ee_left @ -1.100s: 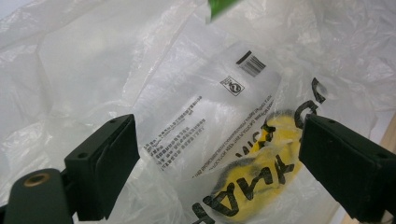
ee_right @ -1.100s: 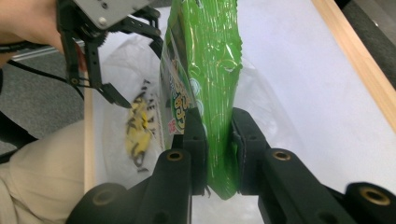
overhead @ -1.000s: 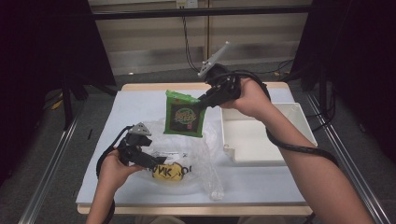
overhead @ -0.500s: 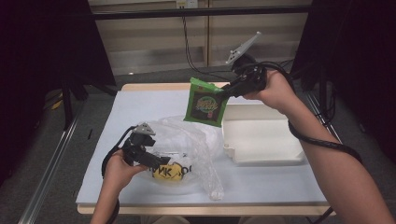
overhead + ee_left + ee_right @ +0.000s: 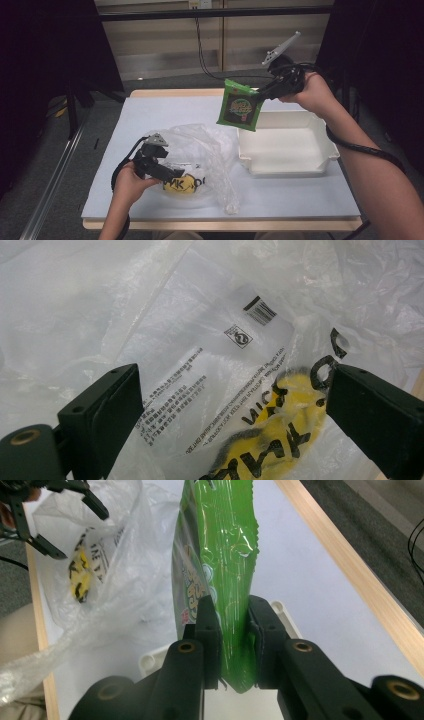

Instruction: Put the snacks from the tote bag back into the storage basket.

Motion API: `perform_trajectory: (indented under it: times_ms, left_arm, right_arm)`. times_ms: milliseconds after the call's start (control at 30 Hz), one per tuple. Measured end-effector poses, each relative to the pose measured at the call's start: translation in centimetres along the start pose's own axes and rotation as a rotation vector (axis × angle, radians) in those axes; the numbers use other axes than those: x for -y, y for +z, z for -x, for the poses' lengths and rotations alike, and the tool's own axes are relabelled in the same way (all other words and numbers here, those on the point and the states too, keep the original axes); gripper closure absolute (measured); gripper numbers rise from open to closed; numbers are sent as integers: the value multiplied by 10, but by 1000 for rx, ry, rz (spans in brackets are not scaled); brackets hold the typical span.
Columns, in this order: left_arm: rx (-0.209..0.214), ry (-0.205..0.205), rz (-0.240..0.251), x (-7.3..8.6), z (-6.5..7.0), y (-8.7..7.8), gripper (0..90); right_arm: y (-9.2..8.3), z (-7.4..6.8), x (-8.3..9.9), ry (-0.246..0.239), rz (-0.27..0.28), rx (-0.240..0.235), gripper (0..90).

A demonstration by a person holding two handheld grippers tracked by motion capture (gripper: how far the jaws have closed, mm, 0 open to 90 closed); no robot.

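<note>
High view: right gripper (image 5: 262,92) clamped on green snack packet (image 5: 240,105), hanging above white tray's (image 5: 290,165) far-left corner; left gripper (image 5: 172,175) (jaws apart) on clear plastic bag (image 5: 210,150), near left.

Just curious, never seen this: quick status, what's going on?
Right gripper shut on green snack pack, above white tray. Left gripper open at plastic bag. Nothing in the way.

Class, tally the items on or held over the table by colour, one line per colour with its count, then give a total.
Green: 1, the snack packet
Clear with yellow and black print: 1, the plastic bag
White: 1, the tray
Total: 3
</note>
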State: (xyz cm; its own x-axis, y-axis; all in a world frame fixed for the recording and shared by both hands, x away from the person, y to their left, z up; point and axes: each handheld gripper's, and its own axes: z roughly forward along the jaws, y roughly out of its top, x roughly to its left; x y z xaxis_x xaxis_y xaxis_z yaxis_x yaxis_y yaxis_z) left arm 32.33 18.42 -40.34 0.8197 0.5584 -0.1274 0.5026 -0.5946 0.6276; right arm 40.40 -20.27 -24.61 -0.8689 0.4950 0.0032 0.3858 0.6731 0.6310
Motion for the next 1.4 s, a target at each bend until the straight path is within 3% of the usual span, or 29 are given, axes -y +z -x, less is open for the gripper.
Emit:
perform_trajectory:
  times_ms: [300,700,900,1400]
  left_arm:
    - [6,-11,17,1,-1,3,74]
    - [15,-7,-10,1,-1,8,74]
    - [16,-11,-12,1,1,9,74]
    - [11,-22,-31,5,-3,9,79]
  right_arm:
    - [-3,20,23,39,-32,26,777]
    - [-4,44,53,60,-73,36,772]
    - [7,57,62,72,-86,24,770]
    - [42,85,72,46,-119,2,768]
